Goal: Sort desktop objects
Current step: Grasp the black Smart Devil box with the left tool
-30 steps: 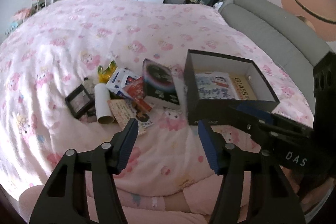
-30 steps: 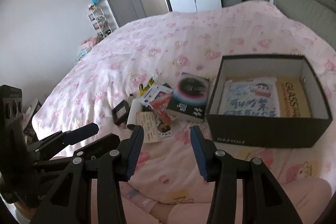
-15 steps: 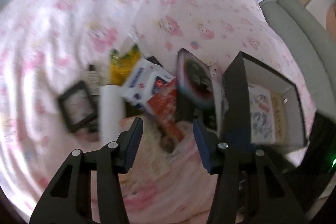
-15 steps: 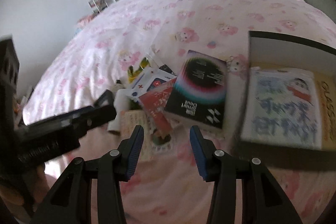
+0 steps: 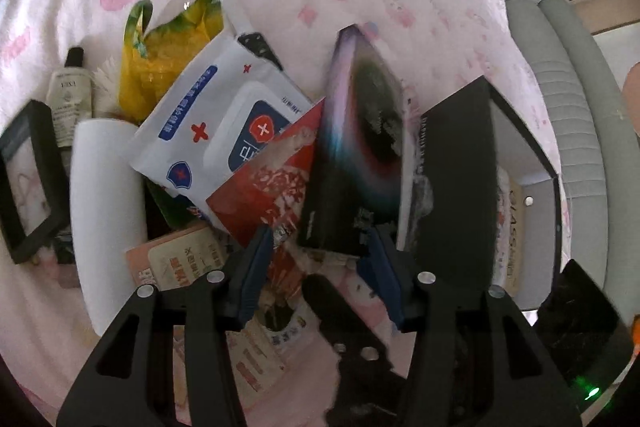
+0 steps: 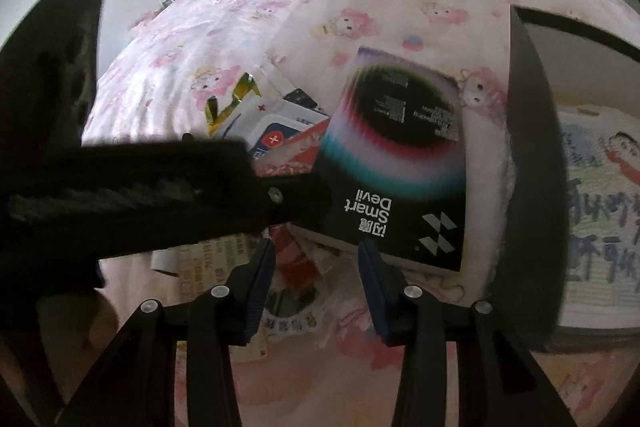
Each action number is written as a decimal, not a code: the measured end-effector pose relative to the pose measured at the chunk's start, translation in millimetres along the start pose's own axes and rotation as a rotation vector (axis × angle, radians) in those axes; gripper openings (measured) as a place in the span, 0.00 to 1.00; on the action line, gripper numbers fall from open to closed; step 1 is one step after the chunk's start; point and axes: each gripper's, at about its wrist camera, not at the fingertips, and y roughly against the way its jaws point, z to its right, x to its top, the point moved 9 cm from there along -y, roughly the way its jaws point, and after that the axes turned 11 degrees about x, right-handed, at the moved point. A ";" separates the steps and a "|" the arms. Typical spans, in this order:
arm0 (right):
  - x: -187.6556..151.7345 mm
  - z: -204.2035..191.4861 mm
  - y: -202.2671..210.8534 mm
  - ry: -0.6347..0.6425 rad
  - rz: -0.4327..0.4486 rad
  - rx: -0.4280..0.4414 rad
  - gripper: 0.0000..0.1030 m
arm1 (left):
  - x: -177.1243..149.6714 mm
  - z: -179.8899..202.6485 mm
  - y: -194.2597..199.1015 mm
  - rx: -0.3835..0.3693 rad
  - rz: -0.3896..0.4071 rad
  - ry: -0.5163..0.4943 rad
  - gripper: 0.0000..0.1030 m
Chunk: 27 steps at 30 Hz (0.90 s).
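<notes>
A pile of small objects lies on the pink bedspread. A black Smart Devil box (image 5: 360,151) (image 6: 400,163) with a rainbow ring leans beside the open black storage box (image 5: 456,179) (image 6: 532,155). A red packet (image 5: 272,187) (image 6: 296,151) and a white wipes pack (image 5: 216,123) (image 6: 276,131) lie left of it. My left gripper (image 5: 318,267) is open, its jaws either side of the Smart Devil box's near end. My right gripper (image 6: 316,271) is open just in front of the same box. The left gripper's body (image 6: 160,195) crosses the right wrist view.
A white tube (image 5: 106,195), a black frame (image 5: 28,179), a small bottle (image 5: 70,95), a yellow-green bag (image 5: 160,59) and printed cards (image 5: 184,263) lie left. The storage box holds a cartoon booklet (image 6: 600,203). A grey sofa (image 5: 576,115) stands beyond.
Both grippers have moved forward and down, close to the pile. The left one now brackets the Smart Devil box's near end. Both stay open.
</notes>
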 end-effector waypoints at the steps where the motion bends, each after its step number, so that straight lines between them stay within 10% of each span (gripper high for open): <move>1: -0.2 2.0 -1.3 -0.010 0.006 0.011 0.37 | -0.8 0.1 -3.9 -0.001 -0.008 0.000 0.50; 7: -4.3 10.2 -6.6 -0.061 0.007 0.054 0.37 | 3.1 8.0 -8.5 -0.101 -0.035 0.052 0.48; 9: -8.1 14.2 -9.0 -0.081 -0.005 0.048 0.37 | 2.6 7.0 -12.0 -0.087 -0.027 0.046 0.31; 27: -37.4 0.8 26.8 -0.038 -0.041 0.058 0.38 | -50.8 -59.2 33.8 0.029 0.015 0.142 0.07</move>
